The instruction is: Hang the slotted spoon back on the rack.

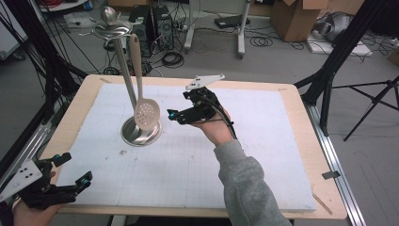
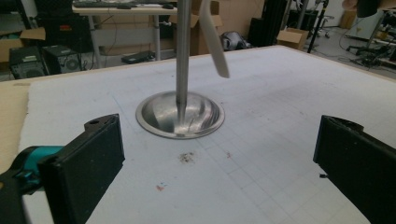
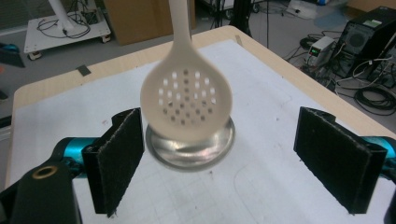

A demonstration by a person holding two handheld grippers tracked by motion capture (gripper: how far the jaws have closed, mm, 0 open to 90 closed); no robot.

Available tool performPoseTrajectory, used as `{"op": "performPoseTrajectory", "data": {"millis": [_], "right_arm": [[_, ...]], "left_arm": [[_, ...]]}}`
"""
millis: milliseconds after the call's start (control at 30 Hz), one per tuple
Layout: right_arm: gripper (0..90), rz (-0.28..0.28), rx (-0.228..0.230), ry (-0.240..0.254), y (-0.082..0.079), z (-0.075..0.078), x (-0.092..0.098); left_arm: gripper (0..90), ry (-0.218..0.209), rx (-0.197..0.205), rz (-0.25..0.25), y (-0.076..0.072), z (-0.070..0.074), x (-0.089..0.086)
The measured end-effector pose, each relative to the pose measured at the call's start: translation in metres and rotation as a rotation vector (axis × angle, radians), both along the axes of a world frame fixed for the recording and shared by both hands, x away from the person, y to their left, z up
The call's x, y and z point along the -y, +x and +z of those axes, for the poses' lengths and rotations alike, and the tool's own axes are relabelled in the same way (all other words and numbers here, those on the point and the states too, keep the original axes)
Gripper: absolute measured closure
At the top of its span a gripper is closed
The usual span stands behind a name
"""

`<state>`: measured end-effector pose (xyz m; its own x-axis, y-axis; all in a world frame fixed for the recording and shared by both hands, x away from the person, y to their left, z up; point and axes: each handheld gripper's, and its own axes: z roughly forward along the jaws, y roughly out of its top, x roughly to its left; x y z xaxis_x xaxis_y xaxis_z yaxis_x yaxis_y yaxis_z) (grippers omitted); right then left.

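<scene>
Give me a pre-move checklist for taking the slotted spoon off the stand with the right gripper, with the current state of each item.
1. Right gripper open: ok, jaws wide apart with nothing between them.
2. Right gripper aimed at the slotted spoon: ok, the spoon's head sits between the jaws but farther off, not yet touched.
3. Spoon hanging from the stand: ok, its handle runs up to the top ring; the hook itself cannot be made out.
4. Stand base flat on the white mat: ok.
5. Left gripper out of the way: ok, open at the near left edge.
6. Spoon hanging still: cannot tell; it looks blurred in the right gripper view.
</scene>
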<state>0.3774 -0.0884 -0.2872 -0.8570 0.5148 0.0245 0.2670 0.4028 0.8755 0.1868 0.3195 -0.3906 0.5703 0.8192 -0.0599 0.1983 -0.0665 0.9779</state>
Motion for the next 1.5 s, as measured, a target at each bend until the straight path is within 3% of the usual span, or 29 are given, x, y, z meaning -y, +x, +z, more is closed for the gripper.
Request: {"op": "performPoseTrajectory", "data": {"millis": [533,833,1167,1500], "right_arm": [[15.1,-0.019,0.003,0.028,-0.016,-0.017,0.049],[14.9,-0.063,-0.012,0.059,-0.023,-0.028,0.079],[14.9,-0.076,-0.013,0.084,-0.034,-0.042,0.101],[14.7,-0.123,-0.006,0.089,-0.045,-0.055,0.126]], "left_arm": [[2.2,-0.001,-0.006,-0.052,0.019,-0.004,0.016],[2.2,-0.011,0.001,-0.067,0.027,-0.002,0.020],[2.2,-0.002,-0.011,-0.095,0.037,-0.006,0.029],[2.2,-0.015,-0.002,-0.086,0.042,-0.006,0.027]]}}
